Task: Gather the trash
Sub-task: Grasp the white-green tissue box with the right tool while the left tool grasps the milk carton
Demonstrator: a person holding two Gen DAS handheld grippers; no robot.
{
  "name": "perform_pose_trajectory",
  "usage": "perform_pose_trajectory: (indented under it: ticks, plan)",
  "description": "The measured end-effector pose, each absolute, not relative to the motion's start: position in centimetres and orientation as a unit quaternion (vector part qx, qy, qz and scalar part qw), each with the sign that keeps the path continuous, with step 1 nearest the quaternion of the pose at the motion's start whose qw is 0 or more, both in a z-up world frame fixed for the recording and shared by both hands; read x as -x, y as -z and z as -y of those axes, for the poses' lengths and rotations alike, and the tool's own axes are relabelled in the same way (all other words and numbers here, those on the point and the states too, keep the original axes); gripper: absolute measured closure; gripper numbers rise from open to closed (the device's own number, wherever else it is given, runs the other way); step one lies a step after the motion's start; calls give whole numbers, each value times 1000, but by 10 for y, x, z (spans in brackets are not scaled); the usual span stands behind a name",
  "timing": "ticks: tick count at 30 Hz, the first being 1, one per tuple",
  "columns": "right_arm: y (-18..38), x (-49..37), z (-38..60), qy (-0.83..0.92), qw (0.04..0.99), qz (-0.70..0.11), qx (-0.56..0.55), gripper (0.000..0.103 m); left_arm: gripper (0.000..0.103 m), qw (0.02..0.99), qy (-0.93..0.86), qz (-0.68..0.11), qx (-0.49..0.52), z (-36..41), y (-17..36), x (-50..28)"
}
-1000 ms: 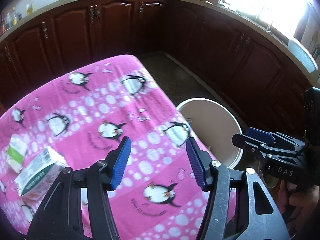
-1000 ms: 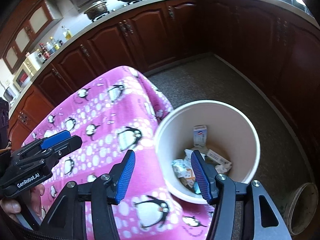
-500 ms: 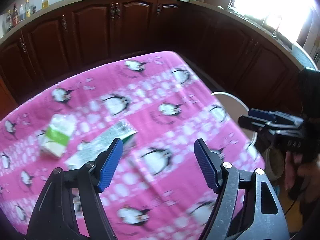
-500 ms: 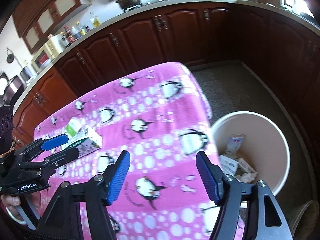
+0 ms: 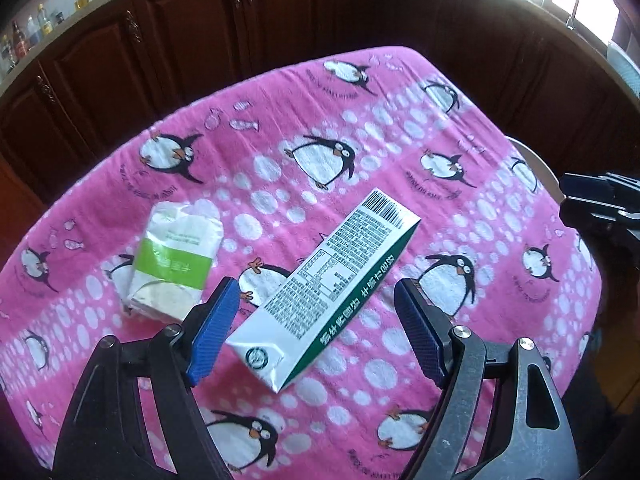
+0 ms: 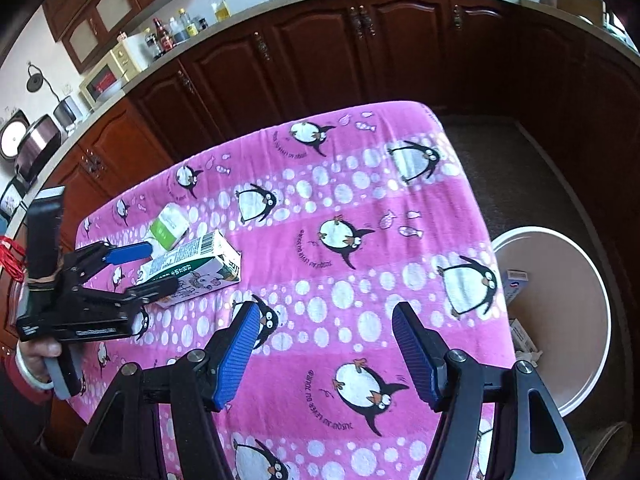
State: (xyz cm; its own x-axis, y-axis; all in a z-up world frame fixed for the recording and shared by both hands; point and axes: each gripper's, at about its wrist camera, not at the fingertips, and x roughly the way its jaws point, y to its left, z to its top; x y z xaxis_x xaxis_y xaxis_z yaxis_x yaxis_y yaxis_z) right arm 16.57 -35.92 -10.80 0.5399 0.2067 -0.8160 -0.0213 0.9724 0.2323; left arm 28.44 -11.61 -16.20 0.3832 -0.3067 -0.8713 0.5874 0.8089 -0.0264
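A white and green milk carton [image 5: 332, 280] lies on its side on the pink penguin tablecloth [image 5: 360, 128]. My left gripper [image 5: 316, 312] is open, its blue fingers on either side of the carton's near end, not touching it. A small white and green packet [image 5: 176, 256] lies left of the carton. In the right wrist view the carton [image 6: 192, 268] and packet [image 6: 168, 228] lie at the left, with the left gripper [image 6: 140, 268] around the carton. My right gripper [image 6: 324, 344] is open and empty above the cloth.
A round beige trash bin [image 6: 560, 320] stands on the floor right of the table, with small boxes and crumpled paper inside. Dark wooden cabinets [image 6: 320, 52] curve around the back. The countertop holds bottles [image 6: 180, 28] and appliances.
My left gripper has swung left from the bin side and come down over the carton, now between its open fingers. My right gripper has drawn back from the bin to over the table.
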Motion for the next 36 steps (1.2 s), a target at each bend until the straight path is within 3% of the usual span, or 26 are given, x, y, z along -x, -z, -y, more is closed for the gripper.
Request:
perform_pose_trajectory:
  ticks: [2, 5, 9, 18, 30, 32, 34, 36]
  plan:
    - [110, -171, 356, -68, 870, -479, -95, 37, 27, 820, 269, -486, -141, 118, 167, -287]
    - [115, -179, 350, -73, 866, -486, -93, 37, 46, 822, 268, -485, -132, 118, 169, -285]
    - [121, -188, 338, -82, 862, -493, -87, 37, 62, 829, 254, -485, -116, 105, 162, -278]
    - [136, -223, 280, -149, 846, -506, -81, 36, 63, 859, 199, -468, -57, 9, 123, -249]
    - [178, -317, 149, -222, 817, -526, -78, 36, 64, 878, 101, -468, 9, -84, 125, -237]
    - [188, -332, 137, -203, 815, -533, -99, 32, 64, 879, 96, -467, 6, -89, 127, -233]
    - [188, -340, 129, -187, 823, -522, -126, 21, 64, 880, 94, -465, 1, -91, 127, -230]
    - [188, -346, 121, -175, 821, -525, -140, 19, 64, 881, 92, -464, 1, -92, 129, -229]
